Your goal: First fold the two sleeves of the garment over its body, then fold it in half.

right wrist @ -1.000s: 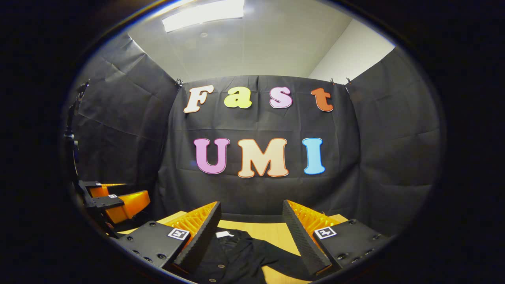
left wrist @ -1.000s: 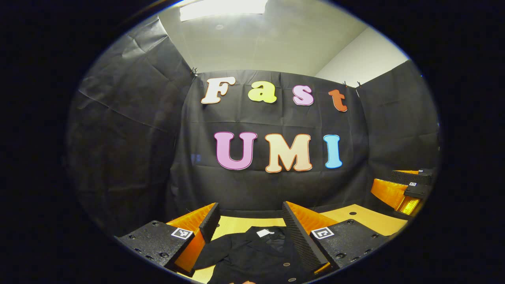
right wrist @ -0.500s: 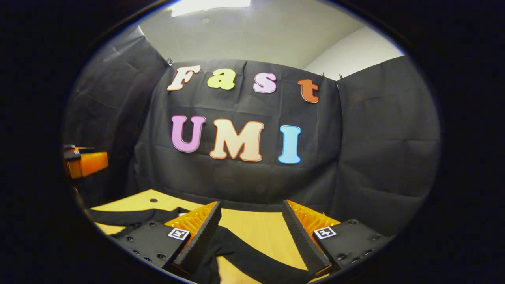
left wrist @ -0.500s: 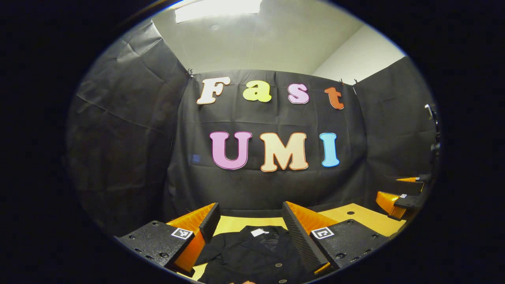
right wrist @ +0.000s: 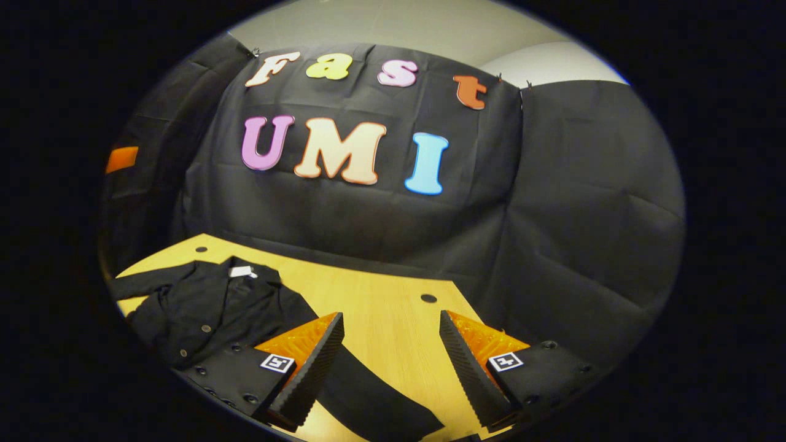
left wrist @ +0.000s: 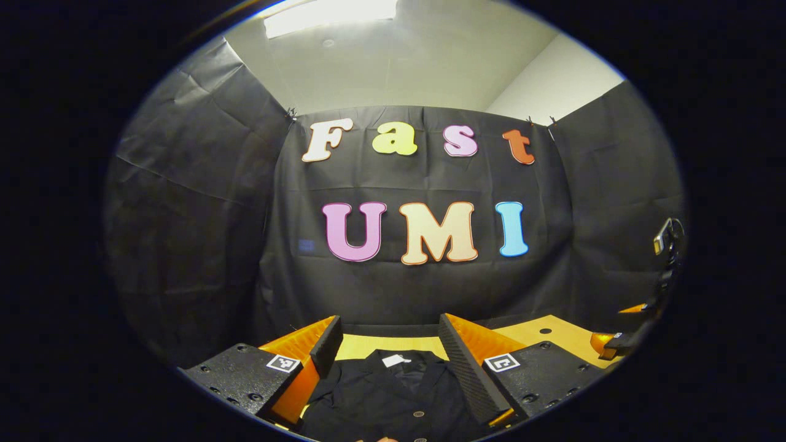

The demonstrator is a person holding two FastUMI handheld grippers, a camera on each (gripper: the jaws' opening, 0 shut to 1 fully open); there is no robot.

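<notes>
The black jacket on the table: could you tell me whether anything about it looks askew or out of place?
Nothing stands out. The jacket lies flat on the table, collar toward the wall, one sleeve stretched out unfolded.

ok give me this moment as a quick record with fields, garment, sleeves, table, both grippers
garment: black buttoned fabric garment lying flat, front up, white tag at collar
sleeves: one long black sleeve stretched out across the table, not folded over the body
table: light wooden tabletop with small holes
left hand-held gripper: open, above the collar area, holding nothing
right hand-held gripper: open, over the sleeve and bare wood, holding nothing
</notes>
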